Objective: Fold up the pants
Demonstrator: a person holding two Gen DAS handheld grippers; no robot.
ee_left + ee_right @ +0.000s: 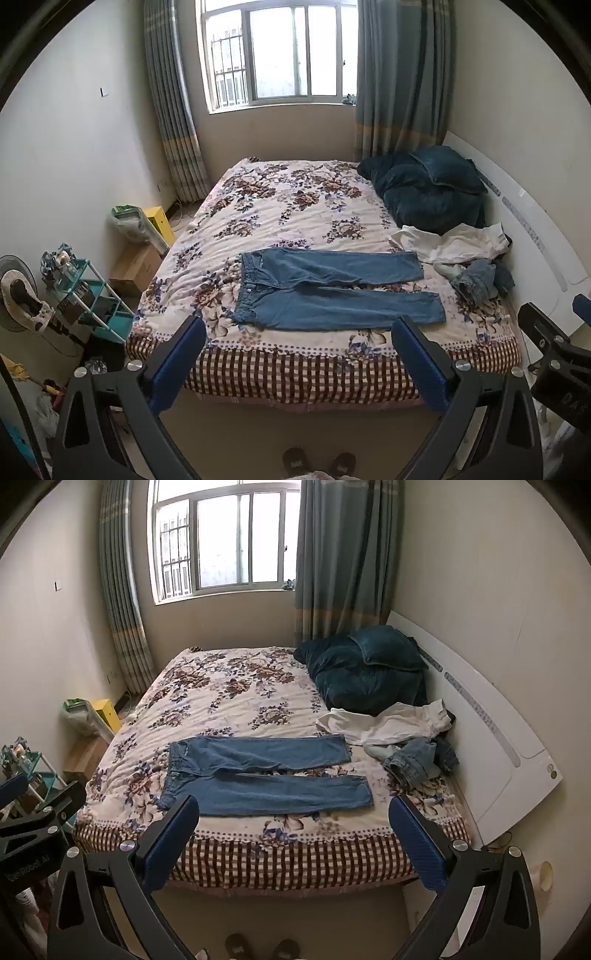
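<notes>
Blue jeans [332, 291] lie flat on the floral bedspread near the bed's front edge, waist to the left, both legs spread apart pointing right. They also show in the right wrist view [266, 775]. My left gripper [299, 332] is open and empty, held in the air in front of the bed, short of the jeans. My right gripper [293, 810] is open and empty at about the same distance. The right gripper also shows at the right edge of the left wrist view [554, 339].
The bed [295, 376] has a checked skirt. A dark teal duvet and pillow [428, 192] lie at the back right, white and denim clothes [465, 258] in front of them. A white headboard [498, 746] runs along the right. A teal rack [96, 302] and boxes stand left.
</notes>
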